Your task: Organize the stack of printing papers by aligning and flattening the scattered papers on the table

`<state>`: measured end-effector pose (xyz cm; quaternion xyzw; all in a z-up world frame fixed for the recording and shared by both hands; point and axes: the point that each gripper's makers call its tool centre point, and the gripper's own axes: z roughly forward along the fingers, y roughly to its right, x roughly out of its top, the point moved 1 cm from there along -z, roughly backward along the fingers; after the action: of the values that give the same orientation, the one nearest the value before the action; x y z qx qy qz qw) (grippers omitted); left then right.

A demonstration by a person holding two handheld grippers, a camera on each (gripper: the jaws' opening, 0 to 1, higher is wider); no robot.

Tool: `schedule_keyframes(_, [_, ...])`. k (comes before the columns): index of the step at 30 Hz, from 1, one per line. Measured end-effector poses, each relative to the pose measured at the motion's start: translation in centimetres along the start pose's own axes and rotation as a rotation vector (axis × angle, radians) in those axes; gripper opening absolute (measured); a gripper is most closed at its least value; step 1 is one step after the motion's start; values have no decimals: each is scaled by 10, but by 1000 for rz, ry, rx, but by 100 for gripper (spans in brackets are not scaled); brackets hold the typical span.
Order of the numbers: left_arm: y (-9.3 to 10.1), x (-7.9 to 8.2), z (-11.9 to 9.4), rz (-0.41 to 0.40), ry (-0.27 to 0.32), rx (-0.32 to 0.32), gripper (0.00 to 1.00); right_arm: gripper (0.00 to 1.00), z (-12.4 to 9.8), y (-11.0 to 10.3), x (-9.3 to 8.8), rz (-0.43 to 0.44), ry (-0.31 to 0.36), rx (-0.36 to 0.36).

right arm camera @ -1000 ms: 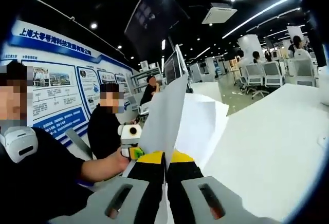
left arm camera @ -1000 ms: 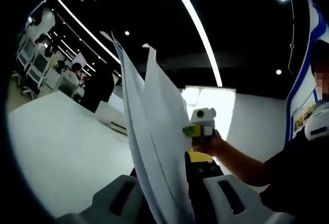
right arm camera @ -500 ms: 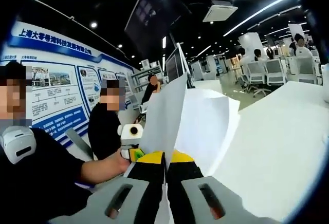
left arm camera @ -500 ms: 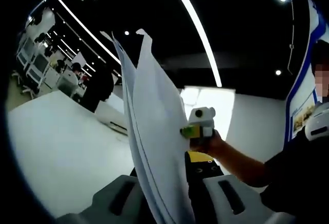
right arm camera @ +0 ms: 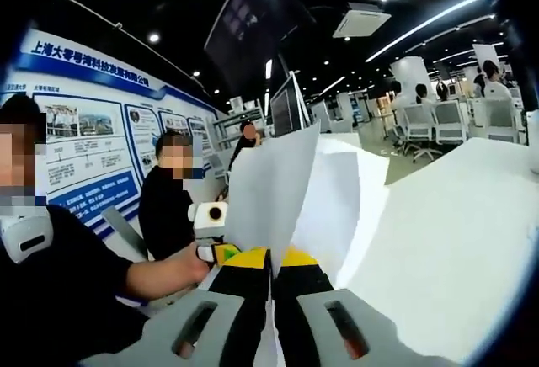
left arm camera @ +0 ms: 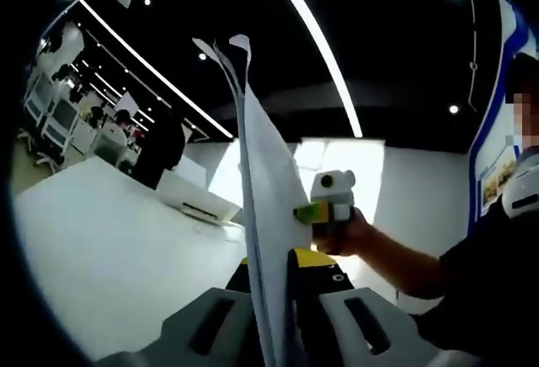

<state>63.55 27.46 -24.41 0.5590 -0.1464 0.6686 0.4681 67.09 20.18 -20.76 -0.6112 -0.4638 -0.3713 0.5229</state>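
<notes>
Papers (left arm camera: pixel 268 207) stand upright at frame centre, clenched edge-on by left gripper (left arm camera: pixel 274 300) and right gripper (right arm camera: pixel 270 287), seemingly for squaring against the white table (left arm camera: pixel 109 257).

Both views look close along upright papers (left arm camera: pixel 265 207), seemingly from opposite sides.

We see a blue-and-white wall display board (right arm camera: pixel 93 123) behind a seated person in black (right arm camera: pixel 168 207), long ceiling light strips (left arm camera: pixel 316 51), a dark hanging screen (right arm camera: pixel 248 26), and white office chairs (right arm camera: pixel 442 123) far across the room.
</notes>
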Motion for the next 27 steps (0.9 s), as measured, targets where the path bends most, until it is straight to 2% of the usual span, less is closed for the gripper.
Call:
schedule_keyframes(8, [-1,0,0,11,-8,6,6,0,-4,-1,-3,-88,12,-34])
schedule_keyframes(16, [-5,1,-1,5,0,25,6,2,-26,14,-4,-110,49,-134])
schedule_keyframes(27, [-9,1,-2,1,4,50,6,2,-57,13,-5,-120,101,-220])
